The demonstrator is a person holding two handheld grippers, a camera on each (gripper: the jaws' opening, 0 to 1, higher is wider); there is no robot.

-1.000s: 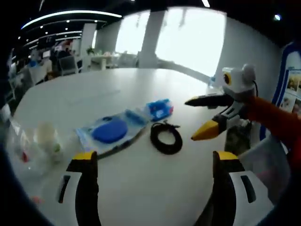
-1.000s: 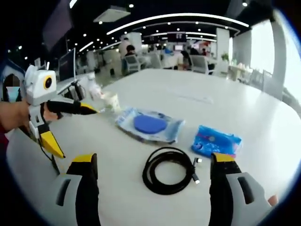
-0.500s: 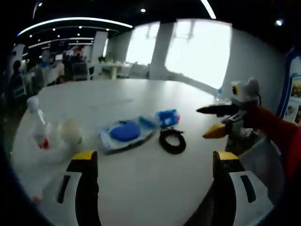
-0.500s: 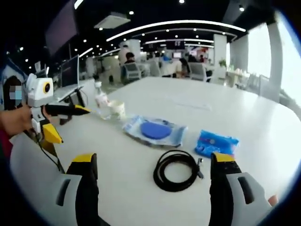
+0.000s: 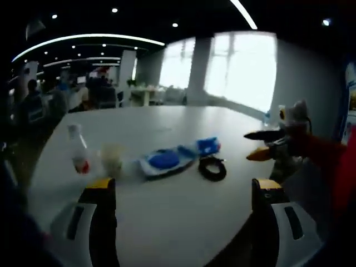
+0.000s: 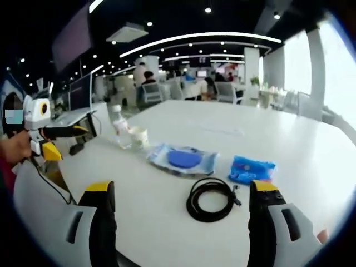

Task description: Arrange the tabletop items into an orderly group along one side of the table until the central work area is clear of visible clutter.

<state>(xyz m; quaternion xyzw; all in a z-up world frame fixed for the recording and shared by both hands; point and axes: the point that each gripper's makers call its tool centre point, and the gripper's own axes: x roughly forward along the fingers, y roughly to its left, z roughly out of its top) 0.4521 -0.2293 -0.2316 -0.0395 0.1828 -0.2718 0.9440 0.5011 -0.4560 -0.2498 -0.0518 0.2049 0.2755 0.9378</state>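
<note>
Both spread, empty grippers (image 6: 178,222) are being drawn back; at twelve o'clock, the limp black coiled cable (image 6: 211,199) is best pinched across its bundled loops.

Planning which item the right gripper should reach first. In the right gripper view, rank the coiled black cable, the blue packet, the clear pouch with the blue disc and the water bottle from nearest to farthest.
1. Coiled black cable, nearest, between the jaws.
2. Blue packet, just beyond, to the right.
3. Clear pouch with the blue disc, centre; close to the packet's range, hard to separate.
4. Water bottle, farthest, far left by a cup.
</note>
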